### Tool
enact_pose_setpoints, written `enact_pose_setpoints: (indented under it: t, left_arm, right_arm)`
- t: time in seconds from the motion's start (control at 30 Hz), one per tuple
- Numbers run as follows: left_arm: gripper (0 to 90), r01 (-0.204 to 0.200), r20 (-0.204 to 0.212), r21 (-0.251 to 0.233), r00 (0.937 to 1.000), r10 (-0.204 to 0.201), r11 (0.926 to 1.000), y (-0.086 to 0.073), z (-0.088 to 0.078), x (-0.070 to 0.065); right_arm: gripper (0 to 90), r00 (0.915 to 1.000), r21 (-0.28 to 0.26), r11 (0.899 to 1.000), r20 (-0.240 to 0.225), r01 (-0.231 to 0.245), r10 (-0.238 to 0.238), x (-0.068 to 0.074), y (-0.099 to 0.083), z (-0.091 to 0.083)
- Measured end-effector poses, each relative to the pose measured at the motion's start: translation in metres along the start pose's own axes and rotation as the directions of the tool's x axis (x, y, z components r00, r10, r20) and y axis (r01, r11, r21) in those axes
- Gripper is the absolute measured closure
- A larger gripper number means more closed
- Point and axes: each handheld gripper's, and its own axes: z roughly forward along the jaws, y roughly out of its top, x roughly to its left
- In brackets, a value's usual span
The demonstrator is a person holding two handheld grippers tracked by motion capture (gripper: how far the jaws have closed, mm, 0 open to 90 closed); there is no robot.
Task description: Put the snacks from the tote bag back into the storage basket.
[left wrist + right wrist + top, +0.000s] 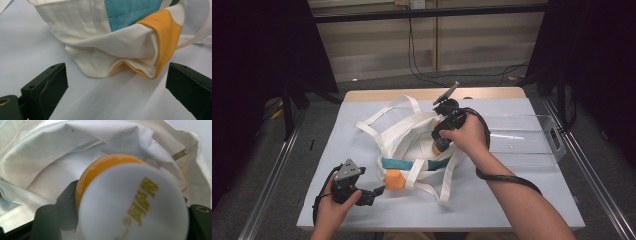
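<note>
closest to our right gripper's lens sits the white cap of an orange bottle (117,202), gold lettering across it, clamped between the jaws of our right gripper (443,137), which are closed on its body. from above, we hold it over the open mouth of the white tote bag (412,145) in the middle of the table (512,200); whether its base is inside the mouth we cannot tell.

our left gripper (374,192) rests at the near left, jaws wide apart and holding nothing, aimed at the bag's folded orange corner (162,42), just beside it but apart.

to do this well, we judge the bottle should travel straight along the opening while the grip stays firm, and the left gripper could pinch that corner to steady the cloth.

loose straps (447,180) trail around the mouth and could snag. a clear plastic bin (532,145) stands at the right.
</note>
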Motion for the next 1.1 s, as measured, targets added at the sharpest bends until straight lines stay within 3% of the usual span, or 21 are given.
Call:
enact_pose_setpoints:
  t: [0.37, 0.6, 1.1]
  left_arm:
    - [3.7, 0.016, 0.009, -0.012, 0.9998, -0.016, 0.9998, 0.000, 0.001, -0.001]
    - [3.7, 0.003, 0.009, -0.009, 1.0000, -0.003, 1.0000, 0.000, 0.002, -0.001]
    - [3.7, 0.000, 0.004, -0.003, 1.0000, 0.000, 1.0000, 0.001, 0.001, -0.001]
  right_arm:
    - [30.6, 0.9999, 0.059, 0.998, -0.012, 0.007, -0.006, -0.005, 0.014, -0.025]
    - [30.6, 0.9997, 0.104, 0.995, -0.023, 0.007, -0.005, -0.008, 0.023, -0.042]
    - [30.6, 0.9997, 0.165, 0.986, -0.024, 0.007, -0.003, -0.018, 0.032, -0.062]
